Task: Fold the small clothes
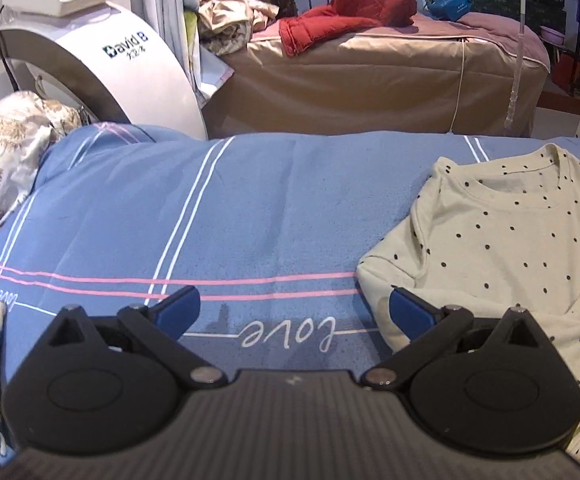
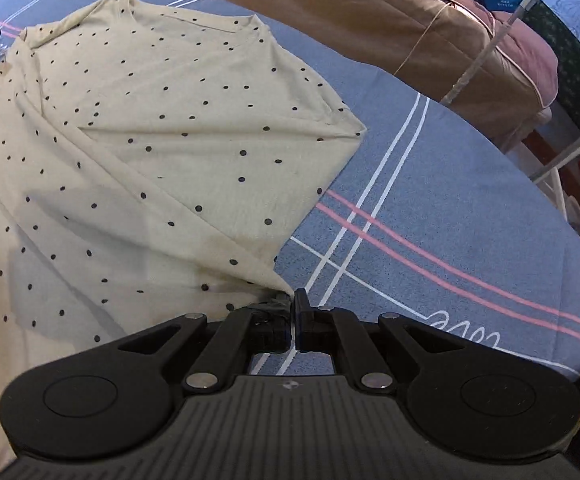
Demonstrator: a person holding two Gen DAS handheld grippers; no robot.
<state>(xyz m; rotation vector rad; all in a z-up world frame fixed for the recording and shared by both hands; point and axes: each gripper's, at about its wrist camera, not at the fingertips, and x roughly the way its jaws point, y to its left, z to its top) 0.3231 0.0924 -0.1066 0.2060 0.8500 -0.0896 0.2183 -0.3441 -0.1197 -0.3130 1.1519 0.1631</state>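
Shirt: a cream shirt (image 2: 138, 152) with dark dots lies on the blue sheet (image 2: 430, 200); it fills the left and centre of the right wrist view and the right side of the left wrist view (image 1: 502, 248), neckline toward the top of the frame.
Fold: one flap of the shirt runs down toward the lower centre of the right wrist view, narrowing to a point at the fingertips.
Right gripper (image 2: 293, 312): jaws together, pinching that point of the shirt (only a sliver of cloth shows between the pads).
Left gripper (image 1: 295, 312): jaws wide apart, nothing between them; it hangs over bare sheet at lower centre, above the upside-down word "love" (image 1: 288, 334). Its right finger (image 1: 412, 316) is just beside the shirt's lower left edge; whether it touches, I cannot tell.
Sheet: white and pink stripes cross it.
Background: a tan-covered bed (image 1: 370, 76) at upper centre with a red garment (image 1: 350, 16) on top; a white machine (image 1: 102, 68) at upper left; a patterned pillow (image 1: 6, 152) at far left.
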